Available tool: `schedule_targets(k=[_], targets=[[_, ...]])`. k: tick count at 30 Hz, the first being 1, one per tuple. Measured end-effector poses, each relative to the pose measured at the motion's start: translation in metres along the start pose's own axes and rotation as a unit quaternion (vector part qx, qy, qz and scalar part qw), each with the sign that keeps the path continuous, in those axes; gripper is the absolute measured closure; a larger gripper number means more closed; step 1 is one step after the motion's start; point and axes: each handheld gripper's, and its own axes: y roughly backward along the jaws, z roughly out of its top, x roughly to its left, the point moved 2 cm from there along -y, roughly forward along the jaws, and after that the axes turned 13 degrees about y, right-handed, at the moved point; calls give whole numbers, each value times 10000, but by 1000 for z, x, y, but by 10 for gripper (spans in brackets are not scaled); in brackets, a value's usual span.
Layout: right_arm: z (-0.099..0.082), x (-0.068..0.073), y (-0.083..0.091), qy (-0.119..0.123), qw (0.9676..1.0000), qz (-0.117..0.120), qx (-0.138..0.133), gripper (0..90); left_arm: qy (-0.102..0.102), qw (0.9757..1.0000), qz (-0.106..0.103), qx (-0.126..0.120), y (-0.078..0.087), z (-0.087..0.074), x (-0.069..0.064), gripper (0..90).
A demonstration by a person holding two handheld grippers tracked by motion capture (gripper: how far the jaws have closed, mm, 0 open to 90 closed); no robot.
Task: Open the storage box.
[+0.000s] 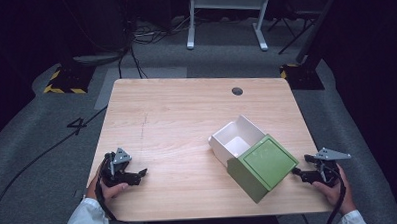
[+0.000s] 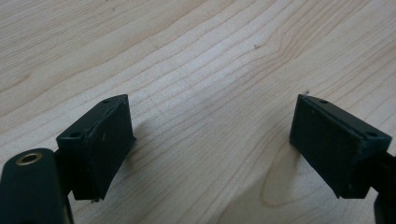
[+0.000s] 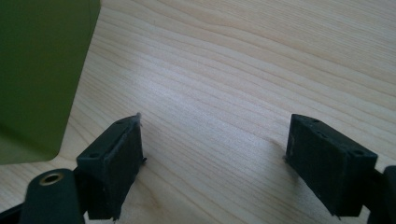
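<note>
A white open box (image 1: 235, 139) lies on the wooden table (image 1: 176, 118) right of centre, with a green lid or box (image 1: 262, 166) resting against its near side. My left gripper (image 1: 138, 175) rests near the table's front left edge, open, with bare wood between its pads (image 2: 100, 144). My right gripper (image 1: 299, 170) sits at the front right, just right of the green box, open and holding nothing. The green box's side (image 3: 39, 74) fills the left of the right gripper view, close beside the left pad (image 3: 116, 163).
A round cable hole (image 1: 237, 91) sits near the table's far edge. Beyond the table are a white desk frame (image 1: 226, 13), cables on the grey floor and yellow-black striped bases (image 1: 65, 79).
</note>
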Motion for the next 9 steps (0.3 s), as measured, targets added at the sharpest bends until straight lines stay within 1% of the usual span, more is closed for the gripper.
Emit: schedule_targets(k=[9], targets=[[0,0,0,3,10000,-1,-2,188,-1,10000,9,0,0,0,0,137]])
